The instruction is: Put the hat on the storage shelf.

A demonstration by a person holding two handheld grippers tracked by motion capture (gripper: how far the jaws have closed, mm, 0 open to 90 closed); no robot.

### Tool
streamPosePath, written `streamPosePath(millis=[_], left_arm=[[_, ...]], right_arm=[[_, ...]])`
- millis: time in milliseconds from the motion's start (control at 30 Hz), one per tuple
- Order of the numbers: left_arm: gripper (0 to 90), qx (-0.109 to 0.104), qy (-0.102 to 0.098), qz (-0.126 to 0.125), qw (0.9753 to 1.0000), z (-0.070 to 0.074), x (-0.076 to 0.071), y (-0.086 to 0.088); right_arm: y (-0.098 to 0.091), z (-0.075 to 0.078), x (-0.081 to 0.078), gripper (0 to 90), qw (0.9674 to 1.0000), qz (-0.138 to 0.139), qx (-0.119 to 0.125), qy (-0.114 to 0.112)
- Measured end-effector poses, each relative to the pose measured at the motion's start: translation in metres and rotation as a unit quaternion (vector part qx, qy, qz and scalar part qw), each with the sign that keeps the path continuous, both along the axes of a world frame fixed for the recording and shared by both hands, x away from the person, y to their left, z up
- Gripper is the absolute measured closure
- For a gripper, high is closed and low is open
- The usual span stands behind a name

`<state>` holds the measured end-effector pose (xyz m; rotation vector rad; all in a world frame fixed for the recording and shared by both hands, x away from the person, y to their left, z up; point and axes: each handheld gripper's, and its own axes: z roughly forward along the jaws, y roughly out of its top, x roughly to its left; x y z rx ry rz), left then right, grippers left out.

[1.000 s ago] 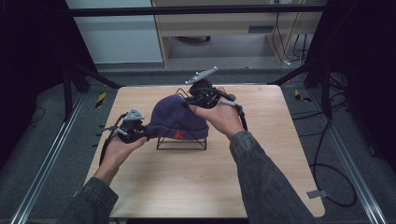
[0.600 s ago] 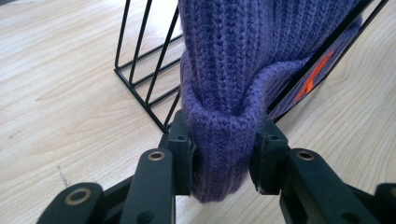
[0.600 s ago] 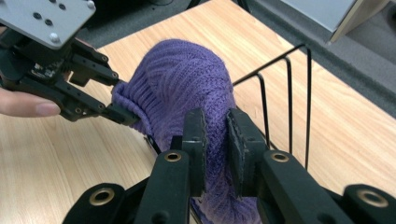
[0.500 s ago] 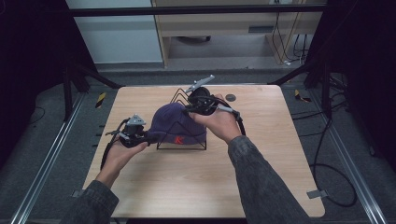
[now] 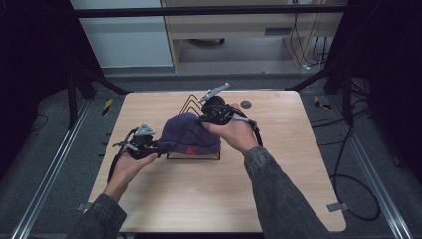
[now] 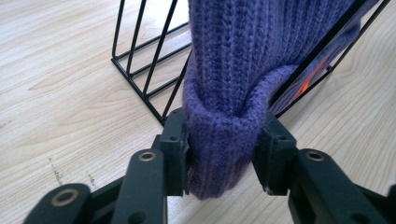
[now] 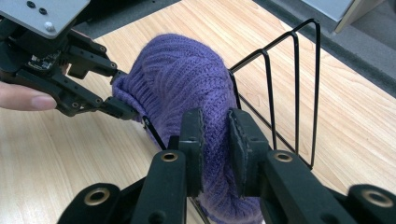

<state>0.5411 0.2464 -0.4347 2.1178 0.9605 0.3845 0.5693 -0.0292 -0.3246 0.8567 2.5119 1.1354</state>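
Both forearms reaching in over the table; left gripper (image 5: 158,148) and right gripper (image 5: 203,118) each clamping purple knit fabric, jaws nearly closed.

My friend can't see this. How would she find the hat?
Look at the middle of the wooden table, where a black wire rack stands. The purple knitted hat is draped over it, pinched by the left gripper and right gripper. It's the only soft, woolly thing there.

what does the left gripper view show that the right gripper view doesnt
Left gripper view: the left tool shut on the hat's folded cuff, and an orange mark on the hat behind the rack wires.

Right gripper view: the right tool pinching the hat's crown, plus the left tool seen from outside, with a fingertip.

Both: purple knit hat, black wire rack, wooden table.
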Motion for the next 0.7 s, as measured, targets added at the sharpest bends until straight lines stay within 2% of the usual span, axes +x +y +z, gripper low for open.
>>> streamPosePath(millis=[167, 300, 400, 600, 633, 700], left_arm=[[57.4, 0.004, 0.000, 0.005, 1.0000, 0.000, -0.004, 0.006], [56.6, -0.008, -0.004, 0.010, 0.9999, 0.000, -0.011, 0.011], [55.8, -0.005, -0.011, 0.017, 0.9998, -0.001, -0.018, 0.015], [47.4, -0.021, -0.025, 0.042, 0.9986, -0.002, -0.042, 0.020], [45.2, -0.021, -0.025, 0.042, 0.9986, -0.002, -0.042, 0.020], [41.5, -0.009, -0.029, 0.057, 0.9979, -0.003, -0.054, 0.022]], right_arm=[[-0.001, -0.001, -0.003, 71.7, 1.0000, 0.002, 0.001, 0.001], [-0.003, 0.004, -0.008, 69.6, 0.9999, 0.004, 0.014, -0.004], [-0.004, 0.007, -0.011, 68.7, 0.9999, 0.004, 0.015, -0.007], [-0.008, 0.013, -0.015, 67.0, 0.9997, 0.000, 0.019, -0.012], [-0.008, 0.013, -0.016, 66.7, 0.9997, -0.001, 0.019, -0.013], [-0.010, 0.016, -0.017, 66.0, 0.9997, -0.003, 0.017, -0.016]])
